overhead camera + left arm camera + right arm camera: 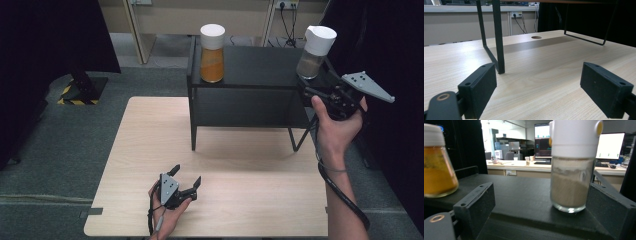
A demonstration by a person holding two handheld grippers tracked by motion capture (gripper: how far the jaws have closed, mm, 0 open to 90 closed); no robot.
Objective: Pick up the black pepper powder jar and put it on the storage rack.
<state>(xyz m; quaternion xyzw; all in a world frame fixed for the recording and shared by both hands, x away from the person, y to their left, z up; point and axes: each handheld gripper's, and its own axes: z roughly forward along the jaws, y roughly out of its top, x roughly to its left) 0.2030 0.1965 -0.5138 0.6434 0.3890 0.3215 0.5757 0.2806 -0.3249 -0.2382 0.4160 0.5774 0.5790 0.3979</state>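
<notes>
Right gripper (320, 90) fingers wide open, empty, facing the grey-powder jar (571, 180) on the black shelf (260, 65). Centre the jar between both fingers before you squeeze; it sits nearer one. Left gripper (186, 180) open, idle on the bench (240, 200).

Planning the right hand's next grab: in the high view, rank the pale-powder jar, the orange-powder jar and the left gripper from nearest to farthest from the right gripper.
1. Pale-powder jar: on the black shelf's right end, just ahead of the right gripper.
2. Orange-powder jar: on the shelf's left end.
3. Left gripper: down on the wooden table, near its front edge.
</notes>
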